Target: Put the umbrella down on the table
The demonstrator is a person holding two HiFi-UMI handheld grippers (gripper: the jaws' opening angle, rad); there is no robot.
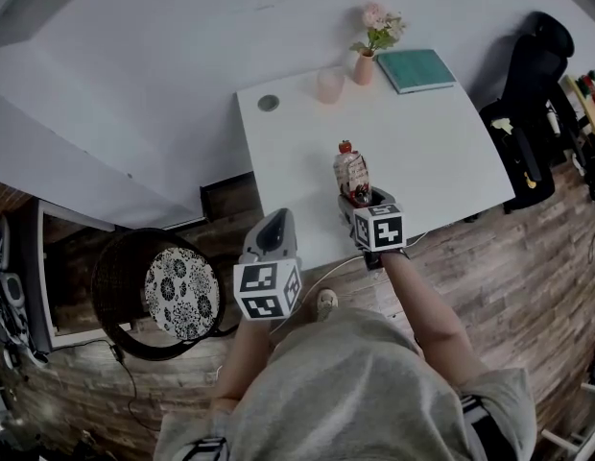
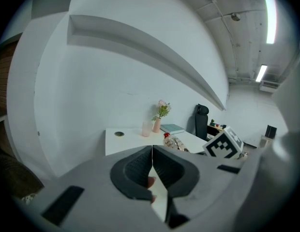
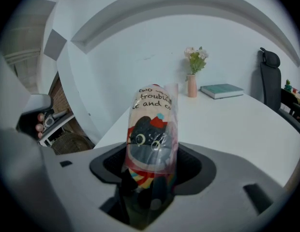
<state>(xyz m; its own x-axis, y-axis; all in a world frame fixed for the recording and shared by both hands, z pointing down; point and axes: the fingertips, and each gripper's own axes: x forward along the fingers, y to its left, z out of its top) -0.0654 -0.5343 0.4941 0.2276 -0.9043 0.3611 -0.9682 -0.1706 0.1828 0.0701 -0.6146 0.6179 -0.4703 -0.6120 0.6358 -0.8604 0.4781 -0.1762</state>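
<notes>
Right gripper clamps the folded umbrella, tip toward 12 o'clock, over the table at its 6 o'clock edge. Left gripper, at 8 o'clock of it, has jaws together and empty. Umbrella not yet down, so lowering and release are left.

White table, teal book, pink vase, black-cat-printed, rainbow-striped umbrella.

Along the far edge of the table a cup, a vase and a book are set from left to right, with a round disc at the far left corner. Over the near part the umbrella is held between the jaws of the right gripper, with the left gripper left of it, off the table. An office chair is placed right of the table, a wicker seat left of it
</notes>
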